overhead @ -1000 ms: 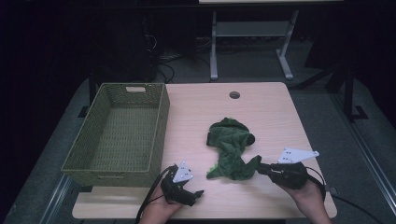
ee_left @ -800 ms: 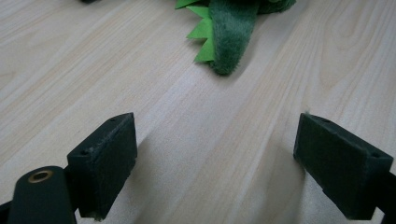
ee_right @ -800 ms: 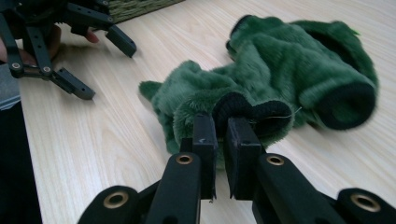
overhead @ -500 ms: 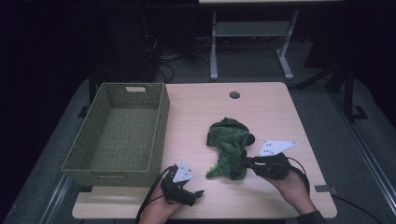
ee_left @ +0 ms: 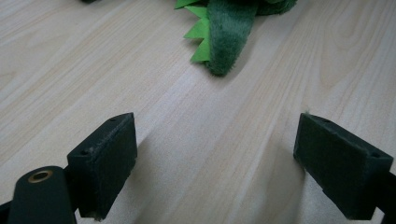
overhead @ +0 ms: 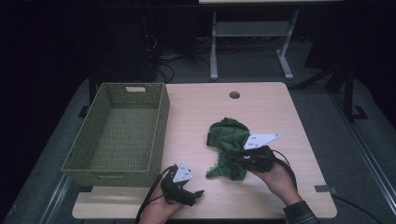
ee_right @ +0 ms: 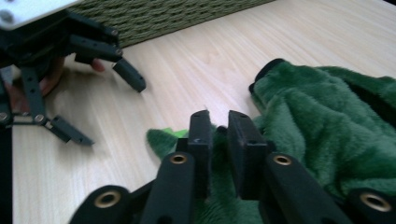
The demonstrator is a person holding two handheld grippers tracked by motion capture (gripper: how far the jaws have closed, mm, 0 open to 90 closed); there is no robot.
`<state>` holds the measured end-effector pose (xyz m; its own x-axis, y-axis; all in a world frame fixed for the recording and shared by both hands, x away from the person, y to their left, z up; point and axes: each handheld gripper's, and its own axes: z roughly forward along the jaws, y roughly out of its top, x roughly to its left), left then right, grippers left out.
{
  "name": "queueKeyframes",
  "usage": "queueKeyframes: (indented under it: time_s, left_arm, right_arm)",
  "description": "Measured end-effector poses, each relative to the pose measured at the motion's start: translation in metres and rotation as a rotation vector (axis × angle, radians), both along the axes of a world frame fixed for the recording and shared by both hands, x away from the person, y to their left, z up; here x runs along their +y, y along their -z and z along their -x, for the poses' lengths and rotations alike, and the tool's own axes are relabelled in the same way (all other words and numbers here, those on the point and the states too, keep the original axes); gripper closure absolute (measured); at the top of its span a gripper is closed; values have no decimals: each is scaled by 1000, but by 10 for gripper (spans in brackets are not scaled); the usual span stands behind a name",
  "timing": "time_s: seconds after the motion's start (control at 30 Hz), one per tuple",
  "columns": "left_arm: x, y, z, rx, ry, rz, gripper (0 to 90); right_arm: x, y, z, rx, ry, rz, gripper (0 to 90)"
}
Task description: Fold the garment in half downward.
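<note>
Lay crumpled on the bench (overhead: pixel 196 116), the green plush garment (overhead: pixel 229 147), right of the woven basket (overhead: pixel 119 135). Rested low at the near edge, left claw (ee_left: pixel 215 163), jaws spread wide over bare wood, released, aimed at the plush tail tip. Reached in level from the right, right claw (ee_right: pixel 218 135), jaws nearly together above the garment's near part, apparently pinching a fold of green fabric, though hard to confirm.
</note>
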<state>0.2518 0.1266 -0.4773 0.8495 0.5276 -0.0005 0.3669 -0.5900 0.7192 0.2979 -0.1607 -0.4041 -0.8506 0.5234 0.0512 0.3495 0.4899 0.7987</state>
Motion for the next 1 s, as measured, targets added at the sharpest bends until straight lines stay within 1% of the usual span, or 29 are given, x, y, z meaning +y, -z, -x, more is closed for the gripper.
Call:
queueKeyframes:
  time_s: [0.03,0.1,0.17,0.27,0.33,0.4,0.47,0.5,0.67,0.9,1.0]
  left_arm:
    - [0,0,0,0,0,0,127]
    - [0,0,0,-2,0,-2,127]
    - [0,0,0,-1,-3,4,127]
    - [0,0,0,-1,0,2,127]
    - [0,0,0,0,0,2,127]
    - [0,0,0,0,-1,2,127]
    - [0,0,0,-4,2,-2,127]
    - [0,0,0,1,-1,1,127]
    - [0,0,0,2,-1,2,127]
    - [0,0,0,2,-1,2,127]
    - [0,0,0,2,-1,2,127]
  right_arm:
    - [0,-1,-2,-6,6,2,835]
    - [0,-3,-5,10,31,2,896]
    - [0,-3,-11,13,47,14,898]
    - [-1,2,-19,53,76,13,898]
    - [-2,6,-24,70,95,26,898]
    - [-2,10,-26,83,99,32,898]
    - [-3,15,-28,97,95,35,899]
    - [-3,19,-28,102,93,40,898]
    - [1,35,-32,149,82,69,898]
    - [12,47,-33,183,47,101,899]
    - [14,51,-34,189,38,108,899]
